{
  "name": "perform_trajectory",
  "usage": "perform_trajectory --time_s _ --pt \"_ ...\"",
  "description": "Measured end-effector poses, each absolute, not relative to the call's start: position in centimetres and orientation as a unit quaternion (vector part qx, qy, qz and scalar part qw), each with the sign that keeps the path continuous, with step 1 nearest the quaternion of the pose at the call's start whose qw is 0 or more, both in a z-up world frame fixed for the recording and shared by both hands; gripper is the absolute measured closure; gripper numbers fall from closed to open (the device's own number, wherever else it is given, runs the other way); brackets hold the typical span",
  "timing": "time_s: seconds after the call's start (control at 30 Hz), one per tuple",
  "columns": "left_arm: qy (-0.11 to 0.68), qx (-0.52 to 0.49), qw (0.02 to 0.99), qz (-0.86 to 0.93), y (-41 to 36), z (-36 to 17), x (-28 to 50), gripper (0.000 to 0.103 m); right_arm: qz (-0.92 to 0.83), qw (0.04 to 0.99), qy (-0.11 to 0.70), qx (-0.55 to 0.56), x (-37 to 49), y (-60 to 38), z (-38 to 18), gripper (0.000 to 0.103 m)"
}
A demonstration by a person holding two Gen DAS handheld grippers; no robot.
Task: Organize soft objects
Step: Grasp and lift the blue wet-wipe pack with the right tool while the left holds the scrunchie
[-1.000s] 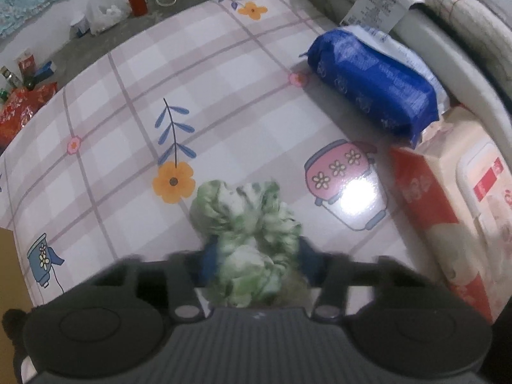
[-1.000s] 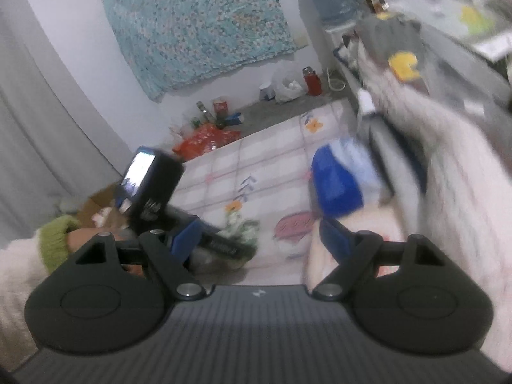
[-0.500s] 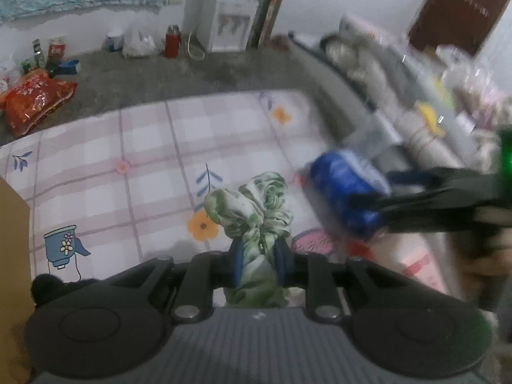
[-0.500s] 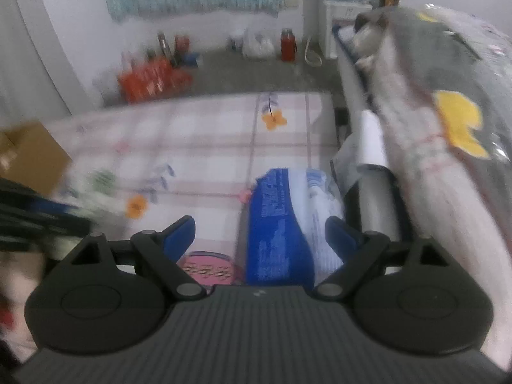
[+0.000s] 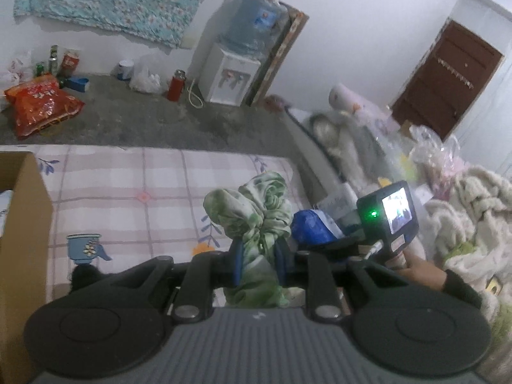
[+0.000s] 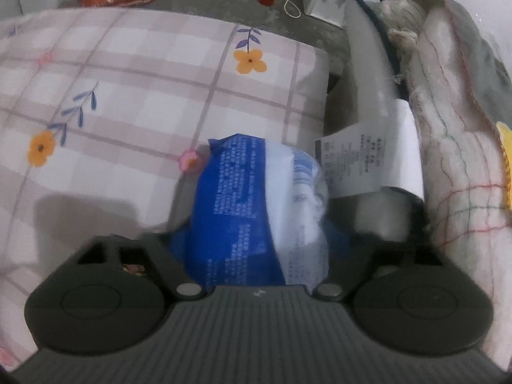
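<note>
— Where is the green and white cloth bundle point(image 5: 256, 224)?

— Pinched between the two blue pads of the left gripper point(image 5: 257, 264). The pads press on its narrow waist; the knotted top bulges above them and a loose tail hangs below, toward the gripper's body. It is off the mat, held in the air above the checked floral mat point(image 5: 128, 192).

— And the blue and white soft pack point(image 6: 252, 211)?

— It lies on the same mat, at the edge next to the grey bolster point(image 6: 368, 73) and a white printed label point(image 6: 368, 160). The right gripper point(image 6: 256, 243) has come over it from above, and the pack fills the space between its two fingers. The jaws are closing, but the fingertips are blurred and mostly hidden by the pack, so I cannot tell whether the pads press on it yet.

— What lies around them?

— In the left wrist view the right gripper's small lit screen point(image 5: 396, 211) and the person's hand point(image 5: 419, 268) show to the right of the bundle, with the blue pack beneath. A cardboard box point(image 5: 25, 224) stands at the left edge of the mat. Beyond the mat sit a red flask point(image 5: 176, 84) and a water dispenser point(image 5: 230, 76).
</note>
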State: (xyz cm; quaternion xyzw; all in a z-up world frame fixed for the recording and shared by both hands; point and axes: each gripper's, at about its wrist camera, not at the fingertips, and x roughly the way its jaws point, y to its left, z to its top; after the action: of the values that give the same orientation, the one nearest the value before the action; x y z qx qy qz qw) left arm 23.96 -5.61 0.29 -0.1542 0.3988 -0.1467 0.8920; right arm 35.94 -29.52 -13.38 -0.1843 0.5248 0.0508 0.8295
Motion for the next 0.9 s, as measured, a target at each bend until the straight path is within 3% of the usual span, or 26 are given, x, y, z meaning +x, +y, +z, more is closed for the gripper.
perform_trajectory --time_s 0.27,0.5,0.7,0.9 --pt "0.362 -0.191 0.902 -0.137 -3.3 2.9 19.1 0.082 0.098 0.850 0.515 -0.041 34.4 -30.5 -9.6 0.040" --pt "0.347 -0.186 0.910 -0.131 -2.3 4.9 14.8 0.082 0.232 0.796 0.496 0.257 27.9 -33.1 -5.3 0.039" --pt "0.353 -0.187 0.909 -0.118 -2.1 5.2 12.1 0.082 0.279 0.627 0.547 0.480 21.4 -32.7 -13.1 0.038" --pt "0.363 -0.184 0.907 -0.109 -1.6 5.1 9.7 0.082 0.230 0.532 0.567 0.585 17.0 -31.5 -21.8 0.034"
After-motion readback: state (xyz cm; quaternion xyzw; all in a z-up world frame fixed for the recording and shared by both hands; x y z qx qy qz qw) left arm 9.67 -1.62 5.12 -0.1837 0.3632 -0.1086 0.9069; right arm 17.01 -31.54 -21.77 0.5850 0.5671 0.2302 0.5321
